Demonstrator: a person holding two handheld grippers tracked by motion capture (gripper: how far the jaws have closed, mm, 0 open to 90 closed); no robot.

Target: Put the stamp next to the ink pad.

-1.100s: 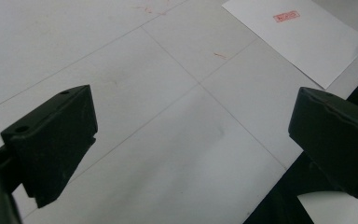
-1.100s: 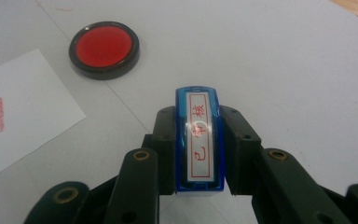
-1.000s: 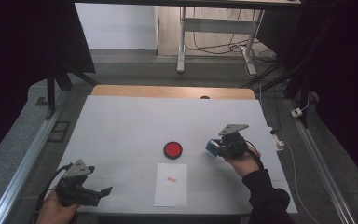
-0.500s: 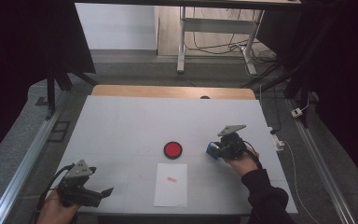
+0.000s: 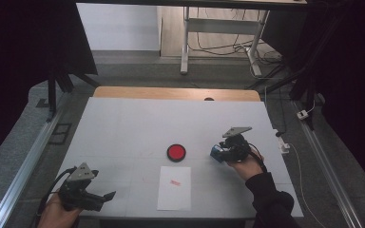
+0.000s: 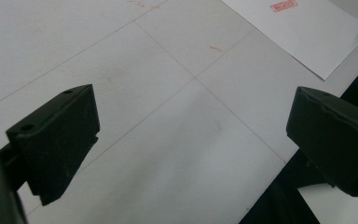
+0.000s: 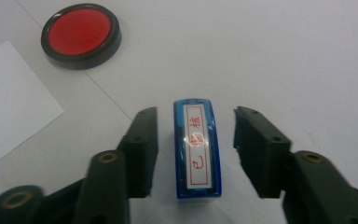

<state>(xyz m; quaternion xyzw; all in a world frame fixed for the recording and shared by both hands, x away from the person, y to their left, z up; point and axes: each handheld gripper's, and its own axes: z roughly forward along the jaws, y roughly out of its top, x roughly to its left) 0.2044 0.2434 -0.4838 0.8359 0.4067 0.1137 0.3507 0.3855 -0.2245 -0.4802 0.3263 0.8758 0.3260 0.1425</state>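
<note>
On the desk [image 5: 123, 123] a blue stamp [image 7: 196, 148] stands between the jaws of the right gripper [image 7: 195, 151], its labelled top with red characters facing up; a gap shows on both sides, so the jaws are open around it and not touching it. The stamp stands towards the desk's right edge, roughly midway between the near and far edges, just right of the round red ink pad [image 5: 176, 152], which sits near the middle. That closeness looks deliberate: pad, stamp and the white sheet of paper [image 5: 174, 188] by the near edge form a tight working group, and the sheet already carries a small red mark [image 5: 175, 182], which suggests that stamping has been done. Whether the right gripper is about to take the stamp or has let it go cannot be told. The right hand [image 5: 243, 164] reaches in from the near right corner, the gripper low and pointing towards the pad. The left gripper [image 5: 83, 192] rests at the near left corner, well apart from everything, its jaws wide open over bare desk, angled towards the paper, seemingly idle.
</note>
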